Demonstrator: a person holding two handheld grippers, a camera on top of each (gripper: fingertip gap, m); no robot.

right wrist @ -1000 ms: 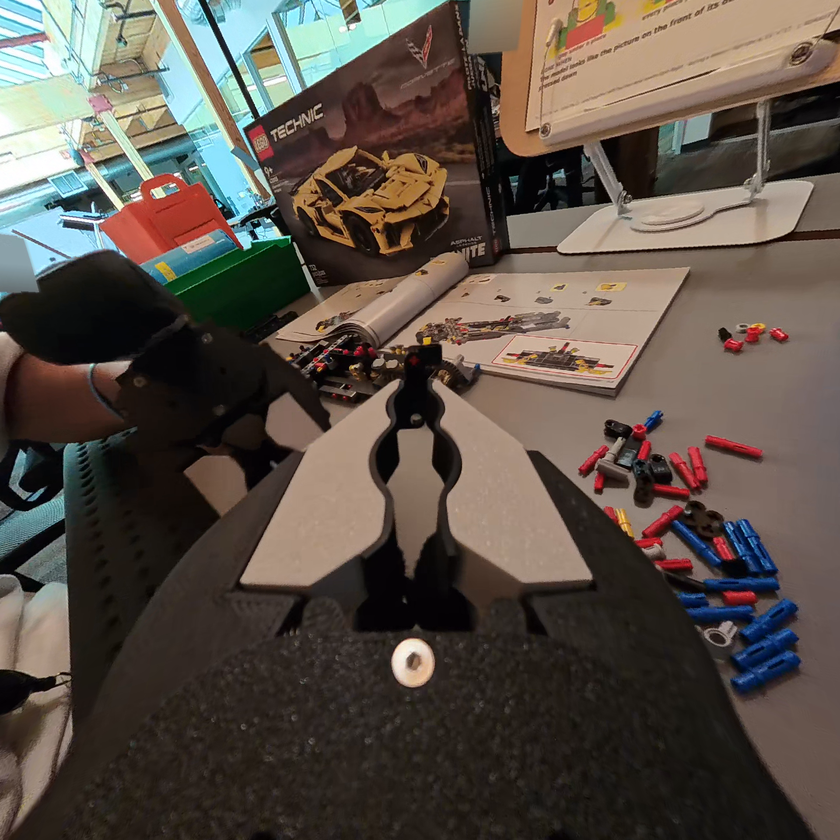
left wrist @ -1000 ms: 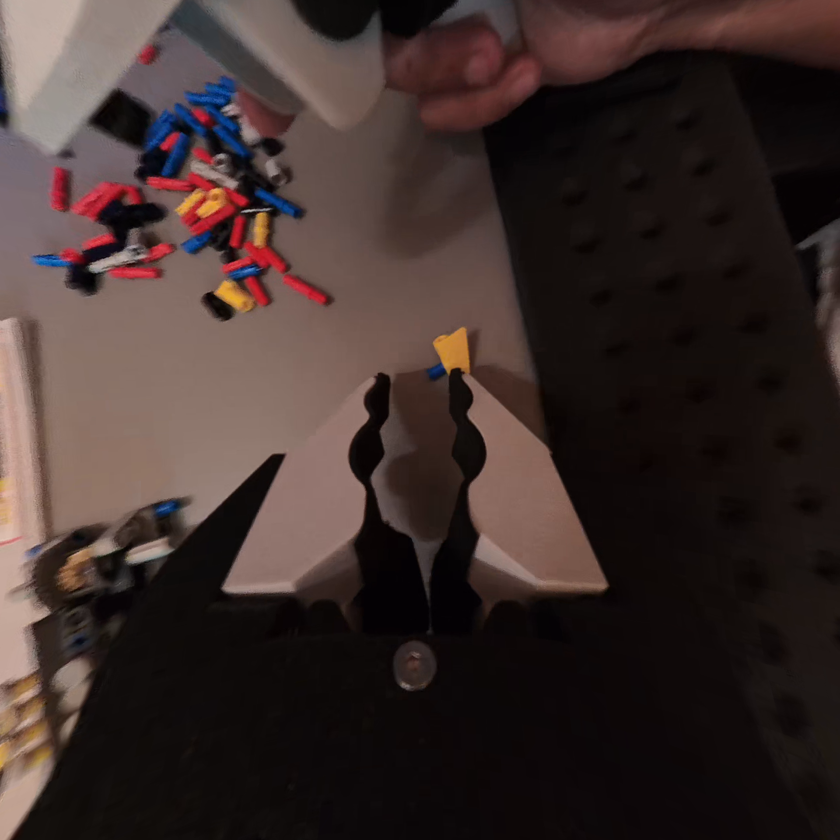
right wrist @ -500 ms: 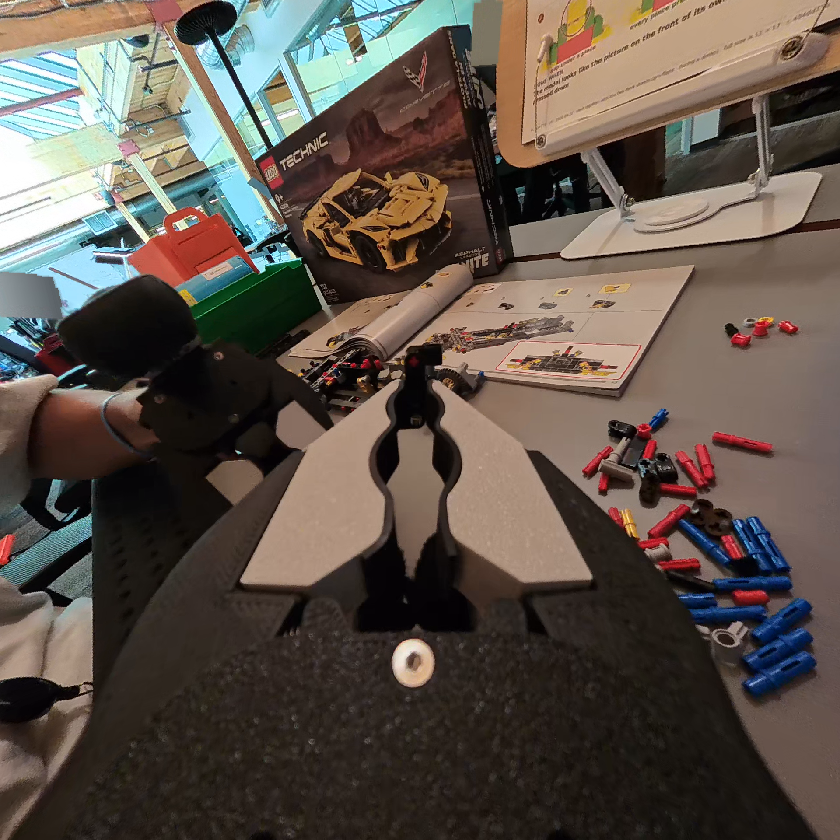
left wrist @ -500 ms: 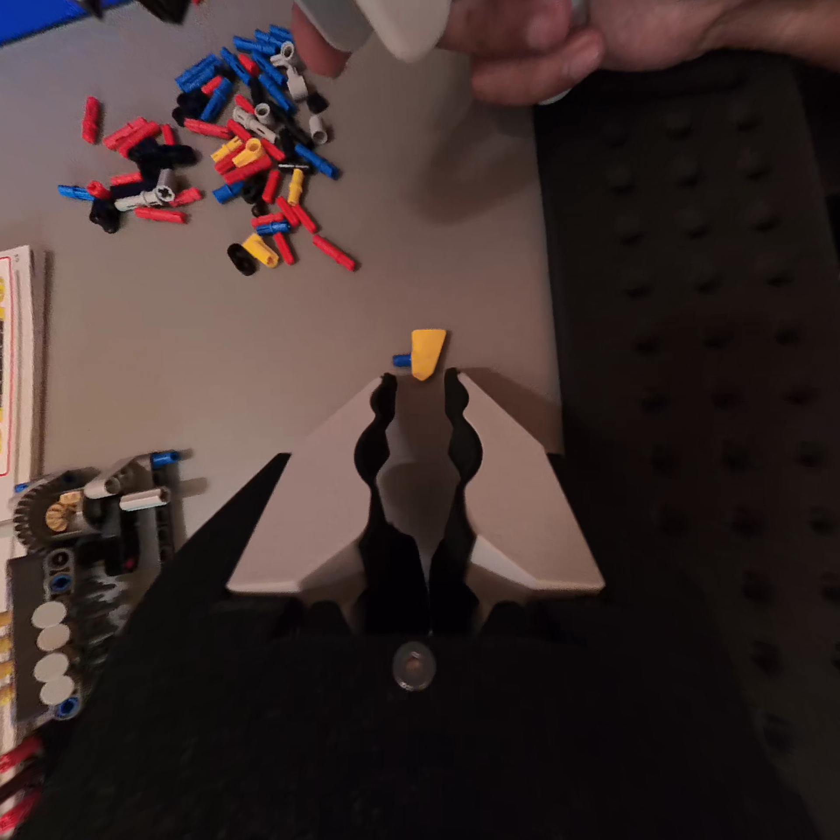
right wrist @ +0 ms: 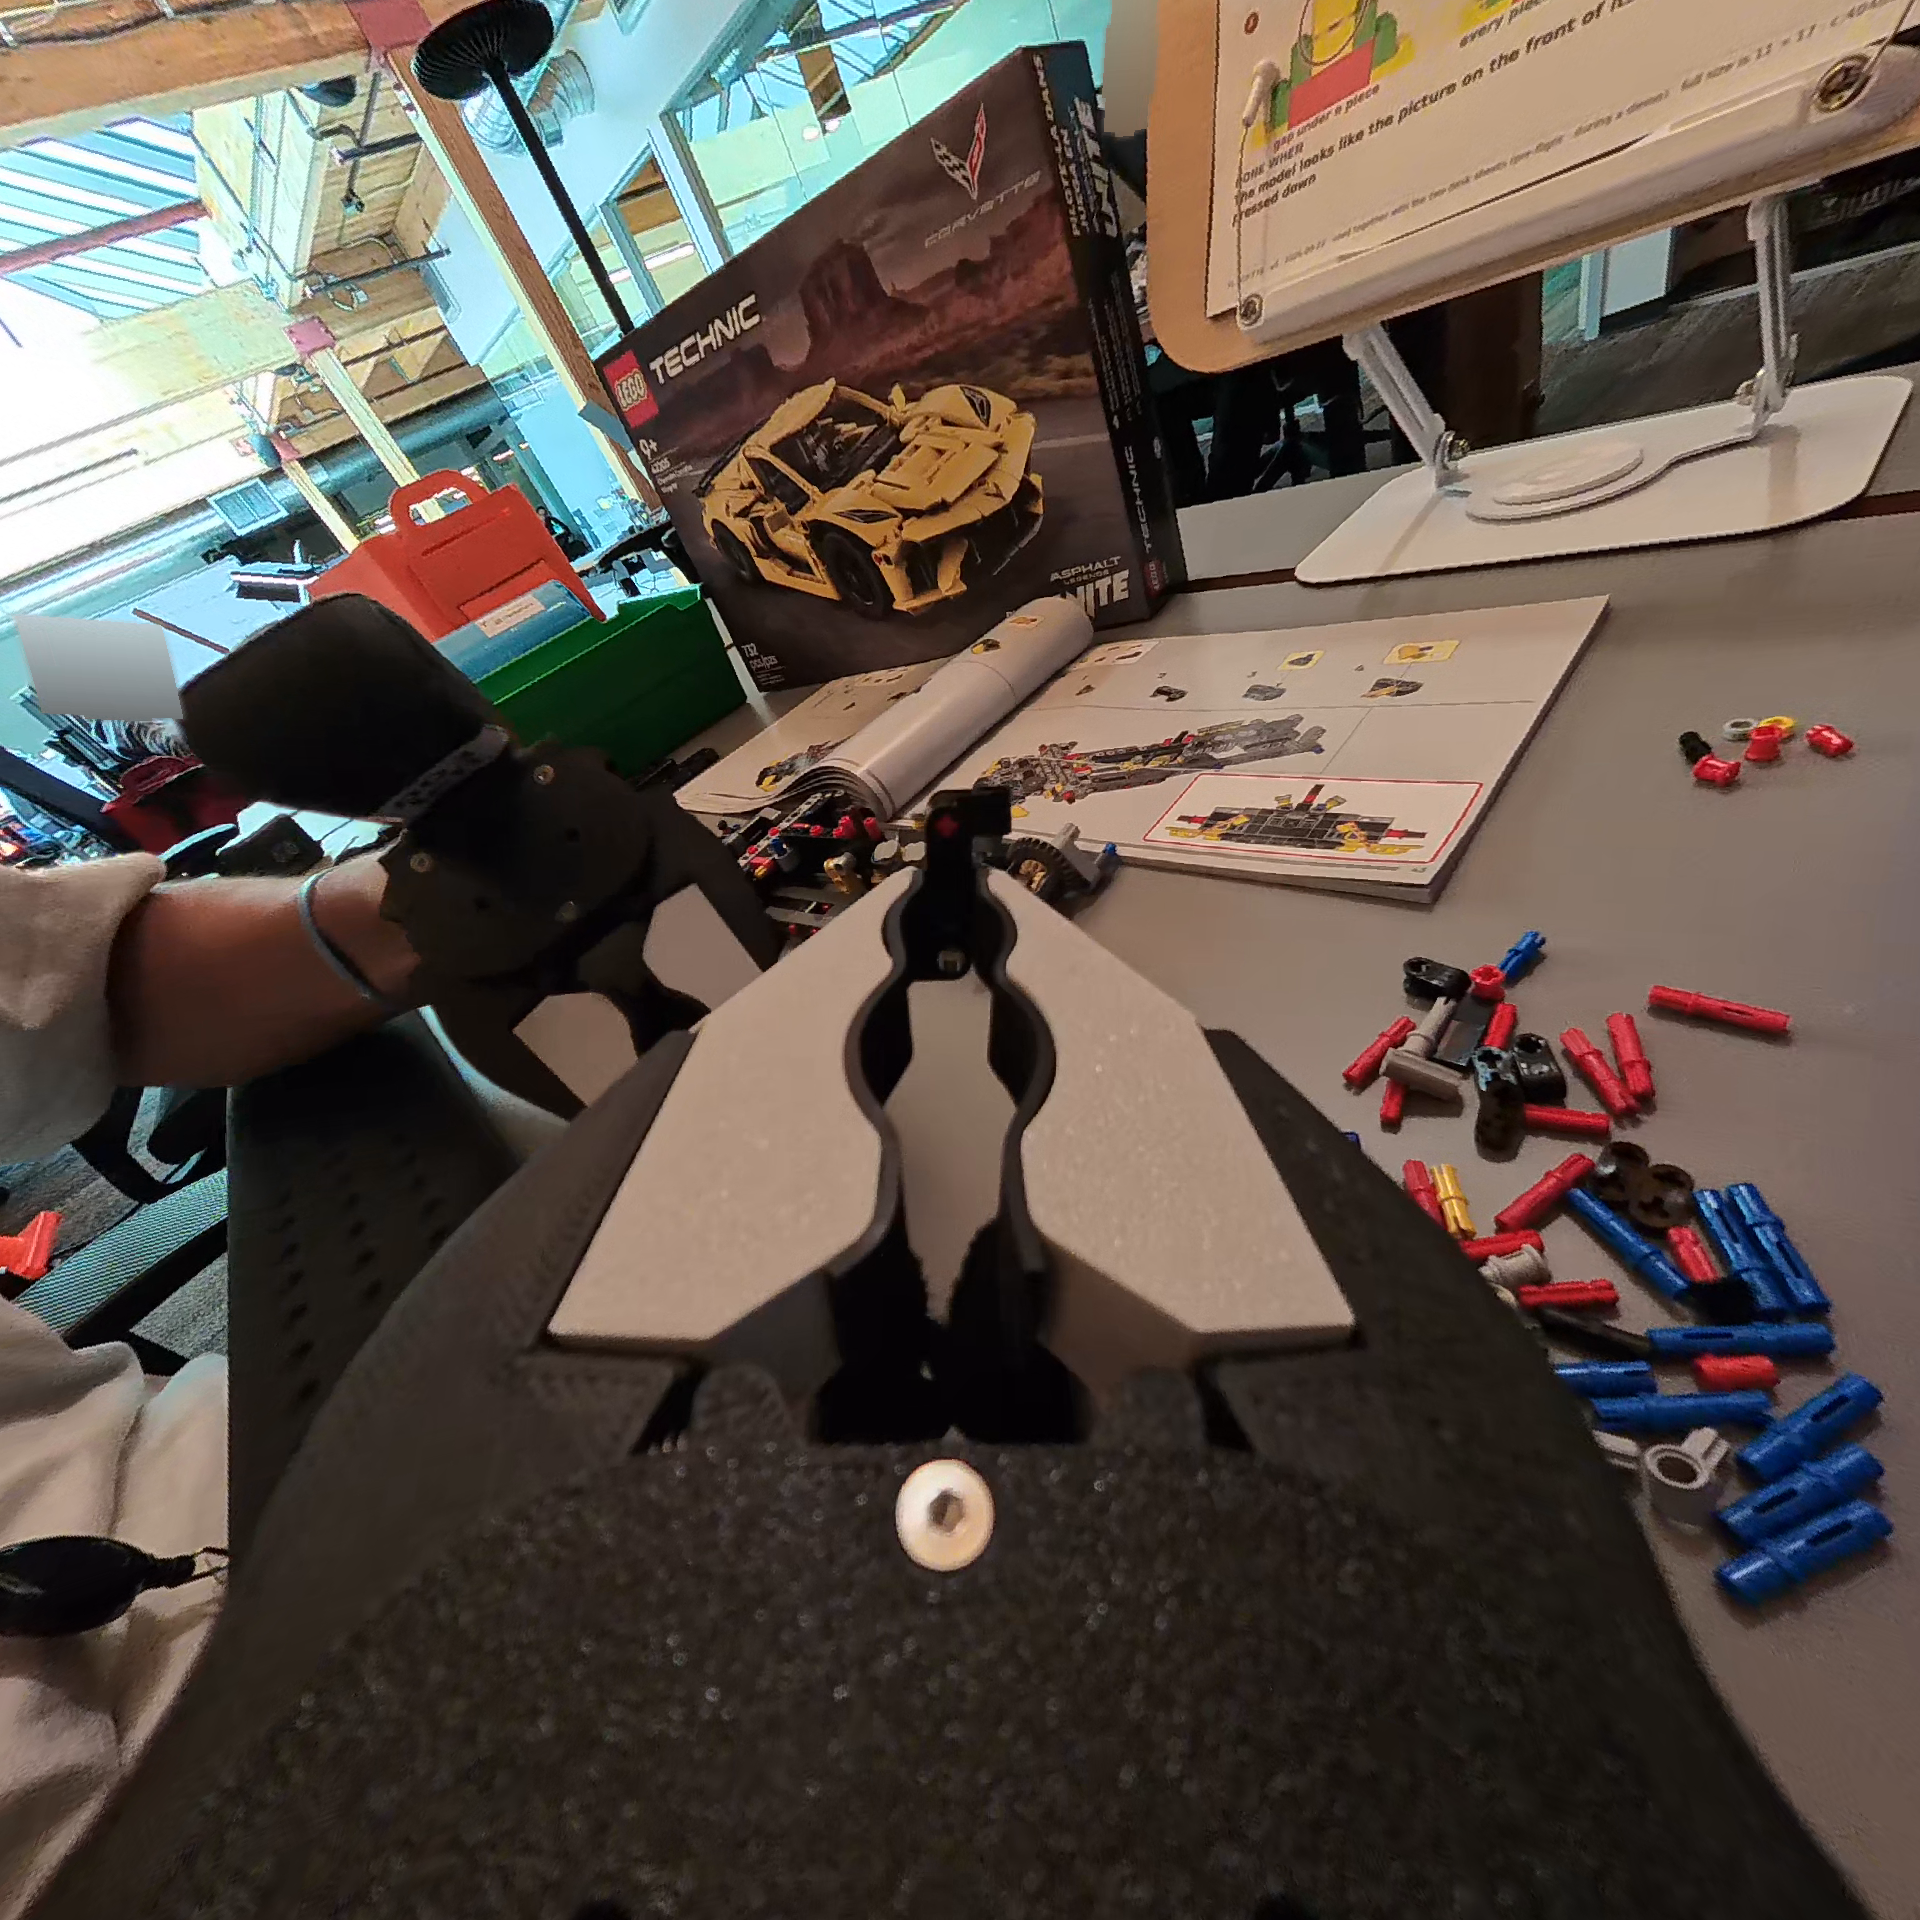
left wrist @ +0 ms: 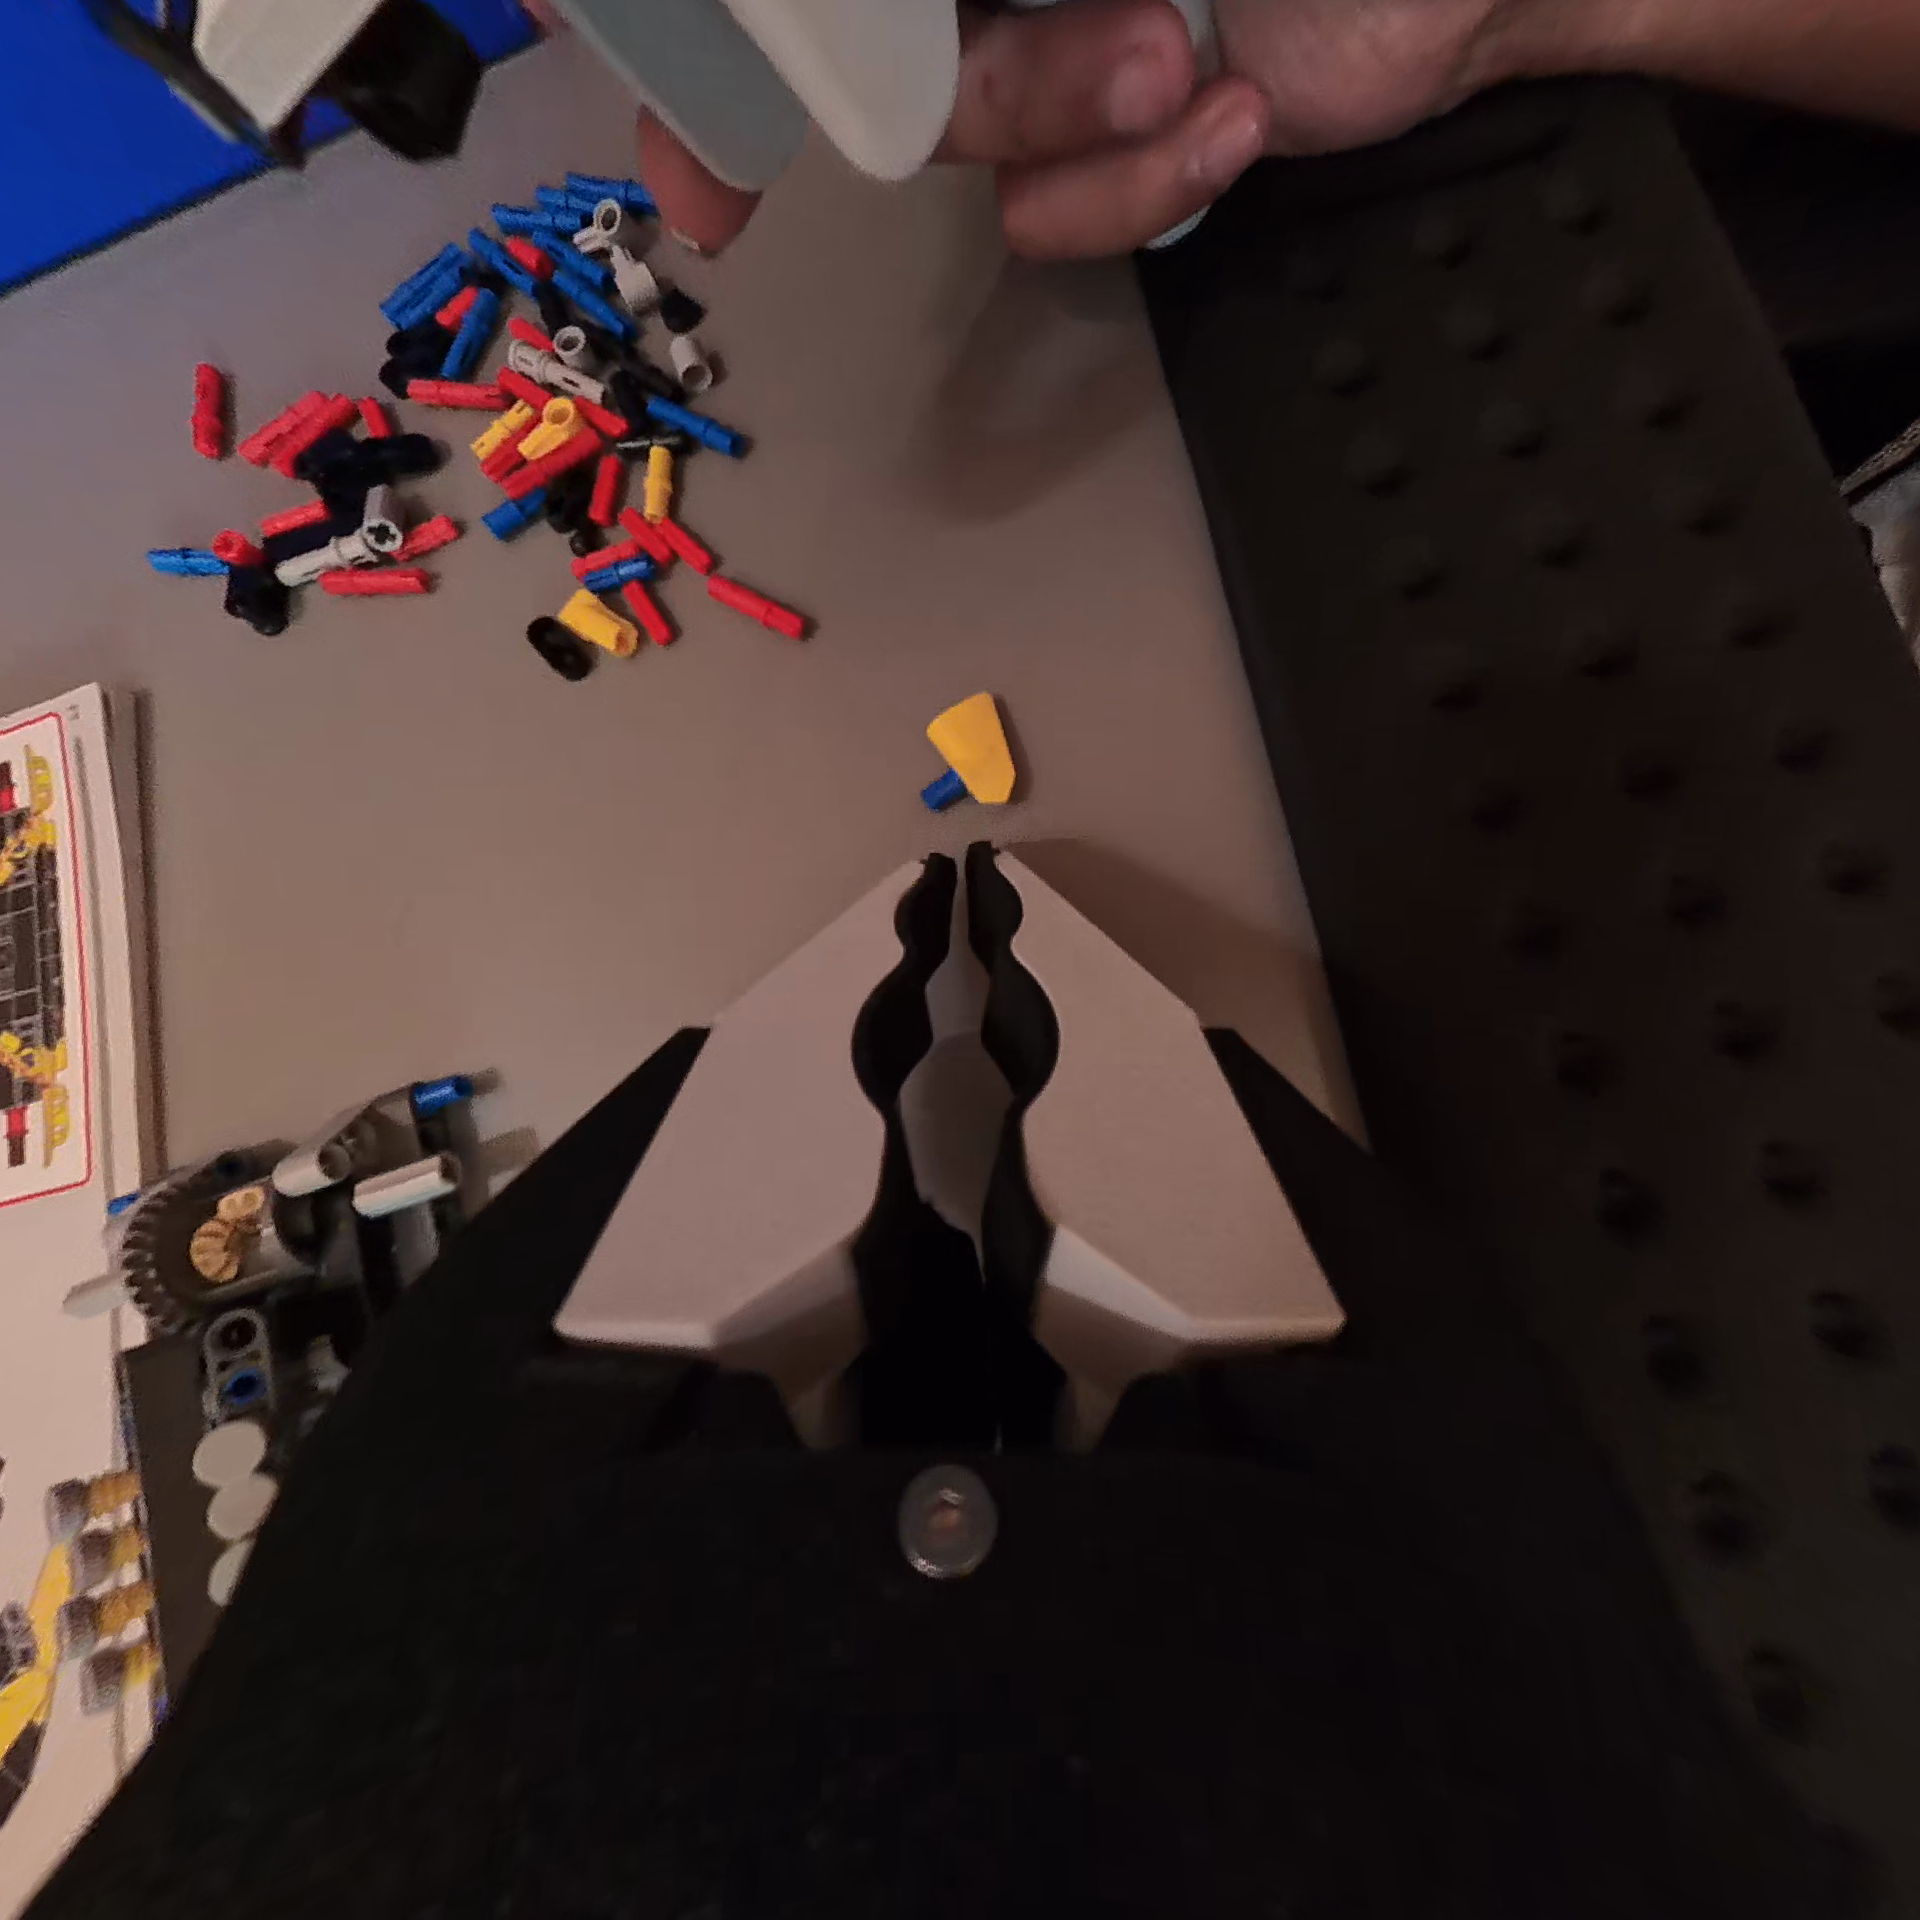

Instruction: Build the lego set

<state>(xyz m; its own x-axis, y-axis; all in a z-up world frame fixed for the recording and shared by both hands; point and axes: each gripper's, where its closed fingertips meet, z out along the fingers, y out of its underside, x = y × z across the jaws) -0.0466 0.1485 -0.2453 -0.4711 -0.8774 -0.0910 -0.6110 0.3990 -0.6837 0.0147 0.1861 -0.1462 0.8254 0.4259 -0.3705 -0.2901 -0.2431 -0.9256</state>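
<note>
Your left gripper (left wrist: 951,862), nearly clenched and empty, hangs just short of the yellow wedge piece (left wrist: 974,746), while your right gripper (right wrist: 951,914) clamps a black pin connector (right wrist: 961,831).

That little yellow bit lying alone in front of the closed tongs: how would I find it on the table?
Start in the left wrist view at the scattered pile of small pieces on the grey table. Move toward the table's near edge, just ahead of the left tongs. The yellow wedge piece lies alone there, with a blue pin sticking out.

Open-plan office: grey desk (right wrist: 1714,644), timber beams (right wrist: 187,62), glass partitions.
</note>
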